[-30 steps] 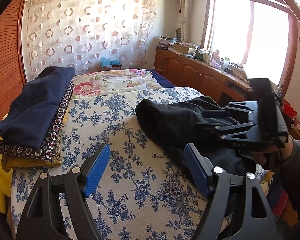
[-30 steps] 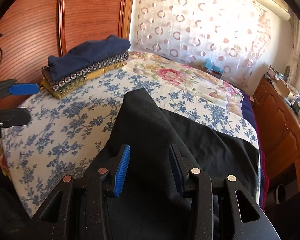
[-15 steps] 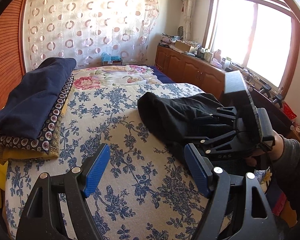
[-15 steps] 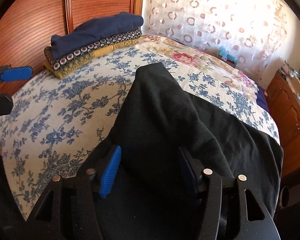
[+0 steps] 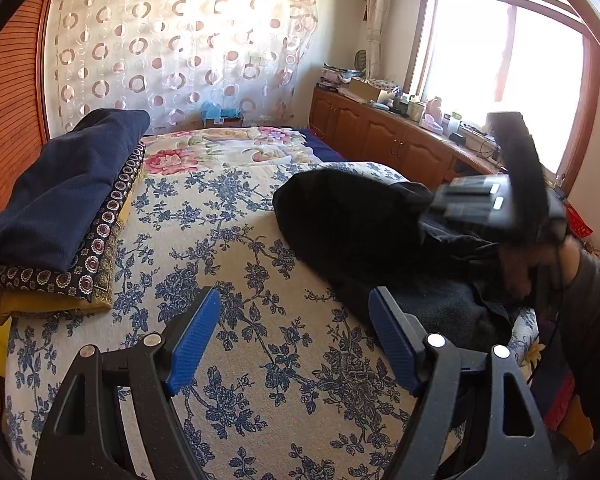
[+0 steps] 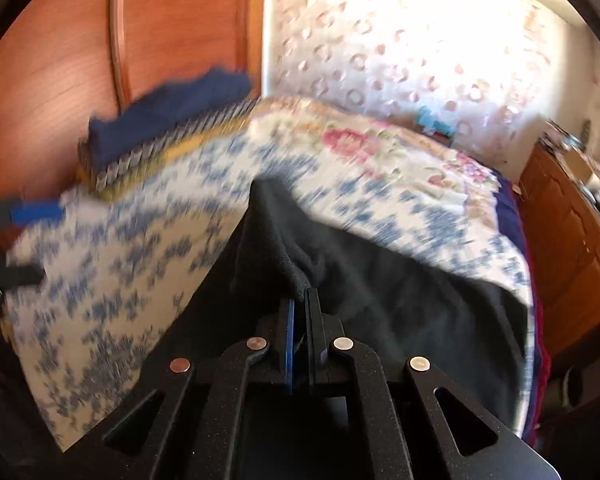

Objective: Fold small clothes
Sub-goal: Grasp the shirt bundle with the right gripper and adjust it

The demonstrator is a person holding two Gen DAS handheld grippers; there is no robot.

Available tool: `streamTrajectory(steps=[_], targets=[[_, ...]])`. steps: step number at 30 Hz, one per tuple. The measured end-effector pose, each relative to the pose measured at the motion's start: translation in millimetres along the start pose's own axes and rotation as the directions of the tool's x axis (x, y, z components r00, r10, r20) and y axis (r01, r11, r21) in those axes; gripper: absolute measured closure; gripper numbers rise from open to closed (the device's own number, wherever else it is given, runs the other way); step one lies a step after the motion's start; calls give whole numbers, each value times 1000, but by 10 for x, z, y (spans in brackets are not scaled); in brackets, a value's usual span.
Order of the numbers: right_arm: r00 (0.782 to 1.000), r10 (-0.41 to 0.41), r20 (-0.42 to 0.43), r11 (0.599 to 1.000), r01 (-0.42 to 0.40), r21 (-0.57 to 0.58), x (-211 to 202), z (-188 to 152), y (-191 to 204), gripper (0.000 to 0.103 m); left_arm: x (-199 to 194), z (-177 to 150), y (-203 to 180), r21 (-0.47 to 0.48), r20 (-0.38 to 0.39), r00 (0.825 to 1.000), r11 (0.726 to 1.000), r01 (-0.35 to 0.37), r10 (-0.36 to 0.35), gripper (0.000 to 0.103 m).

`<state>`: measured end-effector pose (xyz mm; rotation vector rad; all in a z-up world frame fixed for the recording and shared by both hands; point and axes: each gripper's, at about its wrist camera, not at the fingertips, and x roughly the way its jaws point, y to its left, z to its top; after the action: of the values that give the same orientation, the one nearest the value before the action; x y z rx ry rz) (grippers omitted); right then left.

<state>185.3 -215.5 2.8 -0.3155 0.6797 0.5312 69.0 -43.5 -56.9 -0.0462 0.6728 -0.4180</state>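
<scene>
Black garment heaped on right half of bed, over blue-floral cover; long axis roughly from near right edge toward bed's middle, rounded end pointing at headboard side. In right wrist view same garment fans out ahead and to the right, ridge rising straight ahead of the pads.

Right hand-held gripper directly on it: pressed together, pinching a raised fold of the black fabric at the near end of that ridge. Blurred frame, so depth of bite probably shallow, hard to confirm. From left wrist view, right hand-held gripper sits over the garment's right part, hand behind it, fingertips hidden there.

Left hand-held gripper spread wide, nothing between pads, hovering over bare cover; right-side pad just beside garment's near hem, not touching as far as visible. Garment lies ahead and to the right of it.

Judgement: right one nearer and already committed; next move turns on pulling the pinched fold along the long axis, left free to catch the opposite hem.

Stack of folded clothes at bed's far left, well apart from the garment.
</scene>
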Motion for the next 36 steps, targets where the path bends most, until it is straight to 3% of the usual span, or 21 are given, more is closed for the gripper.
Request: streamTrajectory(steps=[3,6,8,10,11,12,14,17,23,27,35,36], targets=[[998,-36,55,993,29,111,-229,102,-378,99,4,1,-26,4,-2,1000,1000,3,-3,25],[992,-110,55,971,96,218,-329,147,-775,99,0,4,-45,9,-3,1000,1000,5,-5,26],[983,-183,23,935,167,311,-347,126,-1064,99,-2,6,-51,8,-3,1000,1000,8,-8,25],[968,-249,-21,892,237,384,-388,91,-1248,89,1,2,-59,10,-3,1000,1000,9,-9,25],[966,-258,-24,886,246,394,-417,80,-1261,79,5,-1,-60,9,-4,1000,1000,9,-9,25],[967,-254,-8,890,237,389,-467,56,-1246,68,11,1,-64,7,-6,1000,1000,11,-11,25],[969,-247,17,903,223,367,-523,25,-1156,61,30,-1,-66,6,-9,1000,1000,13,-12,25],[980,-200,19,931,184,316,-492,-63,-1010,60,50,-7,-86,7,-13,1000,1000,15,-15,25],[994,-93,-61,973,104,206,-137,-227,-727,60,96,-30,-150,15,-25,999,1000,23,-22,25],[995,-22,-99,959,49,279,183,-199,-839,60,120,-46,-172,18,-33,999,1000,25,-24,25],[990,45,-133,923,9,386,656,62,-1087,60,138,-72,-172,16,-40,999,999,28,-28,25],[990,53,-133,923,2,385,670,61,-1097,68,137,-77,-169,16,-40,999,999,28,-28,25]])
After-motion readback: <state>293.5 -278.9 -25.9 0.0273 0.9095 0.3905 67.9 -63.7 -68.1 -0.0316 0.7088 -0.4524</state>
